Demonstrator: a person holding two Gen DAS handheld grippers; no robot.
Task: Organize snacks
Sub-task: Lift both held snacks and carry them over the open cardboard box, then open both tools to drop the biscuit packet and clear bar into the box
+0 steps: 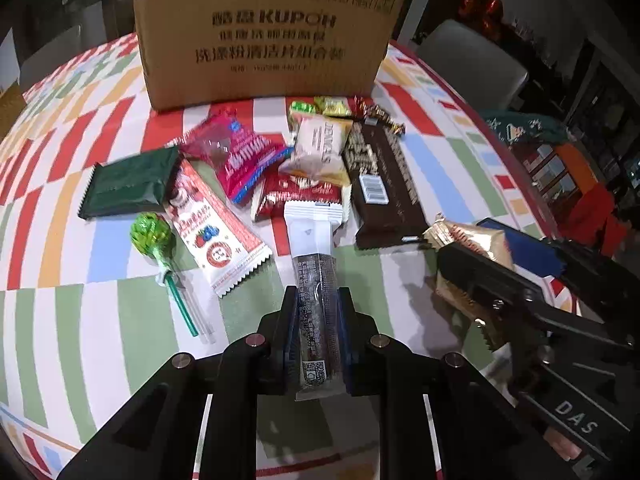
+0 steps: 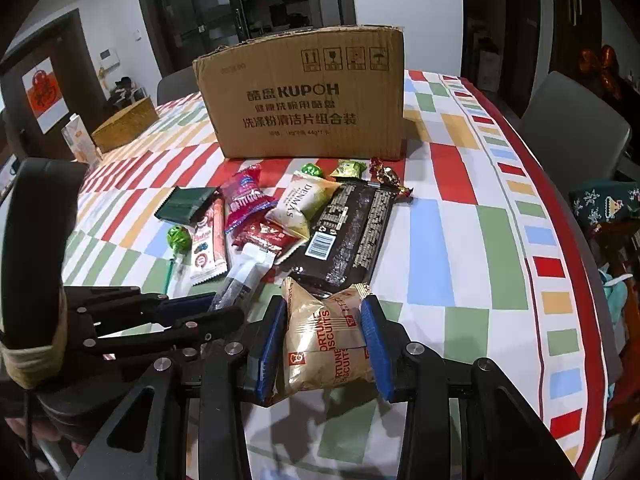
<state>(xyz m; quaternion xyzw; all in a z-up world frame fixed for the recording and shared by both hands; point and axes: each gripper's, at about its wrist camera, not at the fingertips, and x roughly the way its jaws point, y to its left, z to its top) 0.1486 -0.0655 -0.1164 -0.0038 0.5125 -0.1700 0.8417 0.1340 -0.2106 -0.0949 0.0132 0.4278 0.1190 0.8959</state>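
Two pickups in hand at once, evidently so both go to the box in one trip. Left gripper [image 1: 316,300] pinched on a long clear-and-white stick packet with a dark filling [image 1: 314,292], gripped across its narrow width at the near end, far end resting on the snack pile. Right gripper [image 2: 325,312] pressed against both sides of a gold foil pack of fortune biscuits [image 2: 326,344], blue pads dug into its puffed flanks (a soft hold, probably to avoid crushing the biscuits). Ahead on the chequered tablecloth [image 2: 448,240], the remaining pile: a dark green flat sachet [image 1: 128,184] far left, a green-wrapped lollipop [image 1: 149,233] near it, a red-and-white strawberry stick pack [image 1: 212,232], a large dark brown chocolate bar [image 2: 348,232] to the right, small foil sweets [image 2: 386,178] at the far edge. Beyond these, a brown corrugated cardboard box [image 2: 304,100], likely the destination, set close behind the pile for a short carry. Inside of the box hidden, top cut off in the left view; contents unknown. Print on most wrappers too blurred to read. Lift of either pack off the table not certain.
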